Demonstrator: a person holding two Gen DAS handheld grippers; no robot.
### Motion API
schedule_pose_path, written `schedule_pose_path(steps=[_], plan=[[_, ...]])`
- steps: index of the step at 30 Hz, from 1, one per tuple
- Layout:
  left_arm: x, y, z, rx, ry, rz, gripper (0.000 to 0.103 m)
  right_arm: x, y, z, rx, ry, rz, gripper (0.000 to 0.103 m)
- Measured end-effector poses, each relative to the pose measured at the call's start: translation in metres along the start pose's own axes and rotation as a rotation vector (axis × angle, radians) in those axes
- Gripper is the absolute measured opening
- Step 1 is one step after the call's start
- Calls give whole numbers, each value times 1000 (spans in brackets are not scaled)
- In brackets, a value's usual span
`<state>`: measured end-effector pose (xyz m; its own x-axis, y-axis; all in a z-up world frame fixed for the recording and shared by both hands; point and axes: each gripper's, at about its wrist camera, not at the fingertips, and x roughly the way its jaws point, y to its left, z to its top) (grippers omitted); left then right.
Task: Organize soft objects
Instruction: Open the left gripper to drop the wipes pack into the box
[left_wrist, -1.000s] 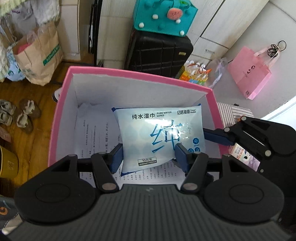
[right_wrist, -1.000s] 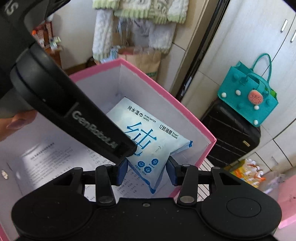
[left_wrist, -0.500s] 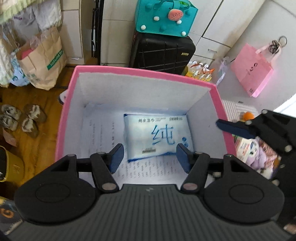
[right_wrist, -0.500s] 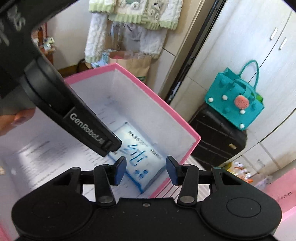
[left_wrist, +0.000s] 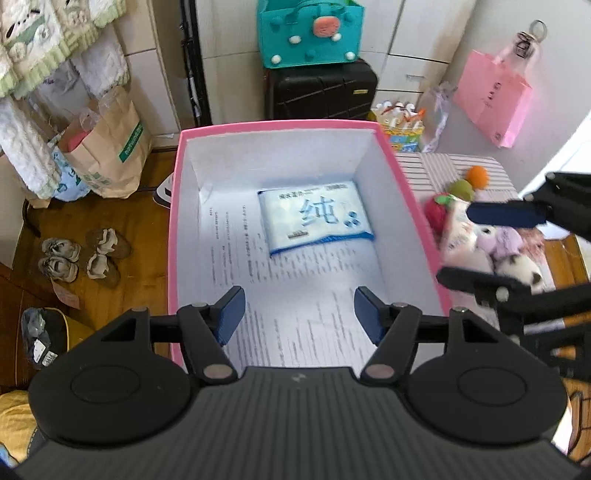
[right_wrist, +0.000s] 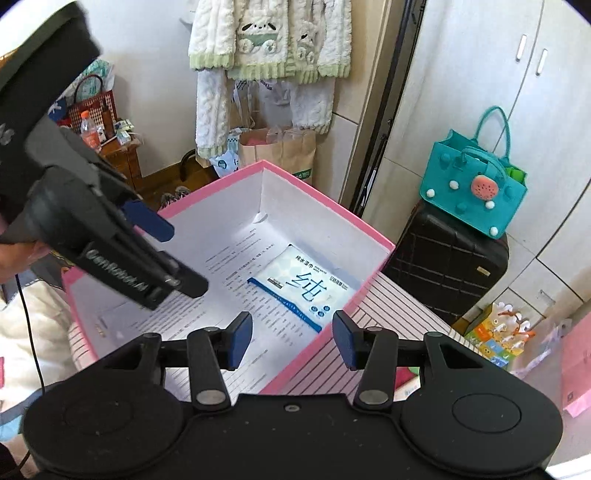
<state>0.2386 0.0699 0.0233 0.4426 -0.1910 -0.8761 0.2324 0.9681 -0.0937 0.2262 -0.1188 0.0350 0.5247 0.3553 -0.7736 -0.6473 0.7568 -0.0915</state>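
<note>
A blue-and-white pack of wet wipes (left_wrist: 317, 221) lies flat on printed paper in the far right part of the pink box (left_wrist: 173, 236); it also shows in the right wrist view (right_wrist: 304, 288), inside the pink box (right_wrist: 369, 240). My left gripper (left_wrist: 299, 319) is open and empty, high above the box's near end. My right gripper (right_wrist: 292, 339) is open and empty, above the box's right rim. In the left wrist view it (left_wrist: 484, 243) hangs over a pile of plush toys (left_wrist: 480, 236) on the striped surface right of the box.
A black suitcase (left_wrist: 321, 92) with a teal felt bag (left_wrist: 306, 33) on it stands behind the box. A pink paper bag (left_wrist: 491, 99), snack packets (left_wrist: 400, 125), a brown paper bag (left_wrist: 107, 147) and shoes (left_wrist: 81, 254) lie on the floor around.
Both grippers let go of the wipes pack and rose away from the box. The pack now lies flat on the box floor. The right gripper has moved right, over the plush toys.
</note>
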Motion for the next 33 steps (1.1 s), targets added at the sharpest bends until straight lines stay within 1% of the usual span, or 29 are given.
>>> schedule_pose_path(steps=[2,7,13,18,20,21,26,33], plan=[[-11,-6,-6,14,-12,7,70,-12,1,-2,7,-10,1,53],[-40,-20,-23,66,-41,26,74,-41,6,-8,16,-43,5,53],[-73,-34,-41,119,-66,44,77,-77,11,-17,11,-84,1,55],[-97,-49,-58,161,-93,46,79,-104,18,-29,5,-113,-11,58],[-103,-54,-65,172,-101,44,82,-113,19,-35,3,-119,-10,60],[-105,-57,-69,180,-106,41,87,-117,20,-40,2,-121,-9,60],[-112,-68,-89,215,-122,33,87,-135,23,-65,1,-130,-9,63],[-113,-84,-115,261,-121,30,89,-151,29,-106,23,-104,-20,64]])
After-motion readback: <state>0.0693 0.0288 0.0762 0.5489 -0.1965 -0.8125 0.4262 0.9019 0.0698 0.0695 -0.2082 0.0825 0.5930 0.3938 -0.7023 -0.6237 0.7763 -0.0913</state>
